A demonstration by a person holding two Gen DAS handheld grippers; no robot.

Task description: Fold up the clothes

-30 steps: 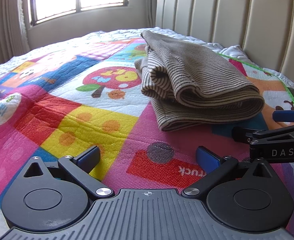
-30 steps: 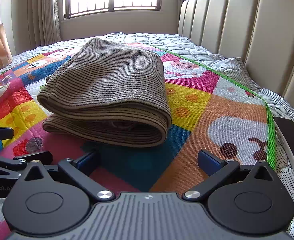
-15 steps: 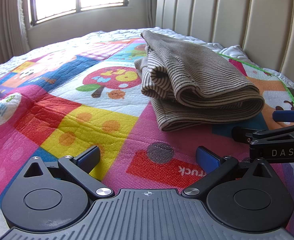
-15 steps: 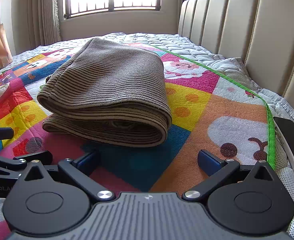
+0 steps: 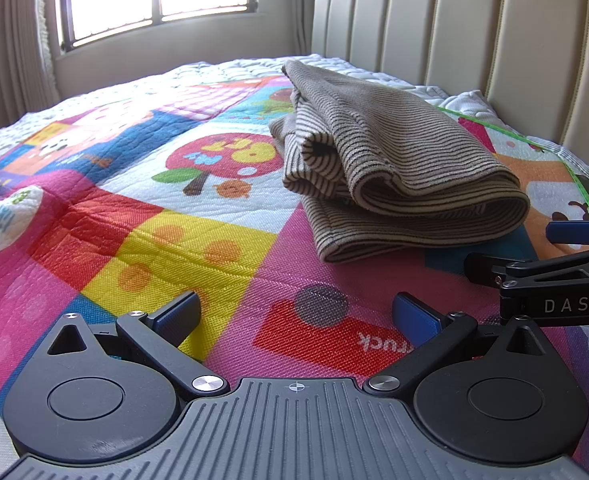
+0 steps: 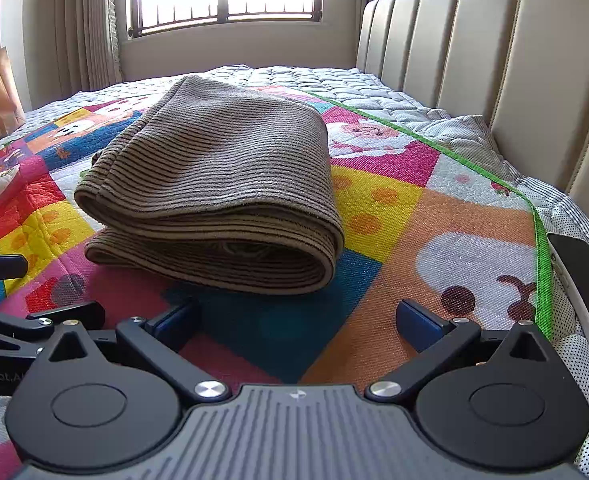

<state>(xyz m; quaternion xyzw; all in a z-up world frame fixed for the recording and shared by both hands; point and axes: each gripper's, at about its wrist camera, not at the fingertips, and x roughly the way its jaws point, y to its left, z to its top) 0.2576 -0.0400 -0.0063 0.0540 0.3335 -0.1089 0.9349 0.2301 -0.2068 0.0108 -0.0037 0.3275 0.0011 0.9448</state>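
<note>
On the left side the left gripper (image 5: 296,314) hangs low over the colourful quilt (image 5: 142,236), jaws spread wide w/ nothing between them. Just ahead and a bit to the right lies the folded brown striped garment (image 5: 398,168), resting on the quilt, apart from both grippers. Further right, the right gripper (image 6: 298,318) is also low over the quilt, jaws spread and empty; the garment is near in front of it. At far right is the beige headboard (image 6: 494,60), and a dark phone (image 6: 582,280) lies at the quilt edge
</note>
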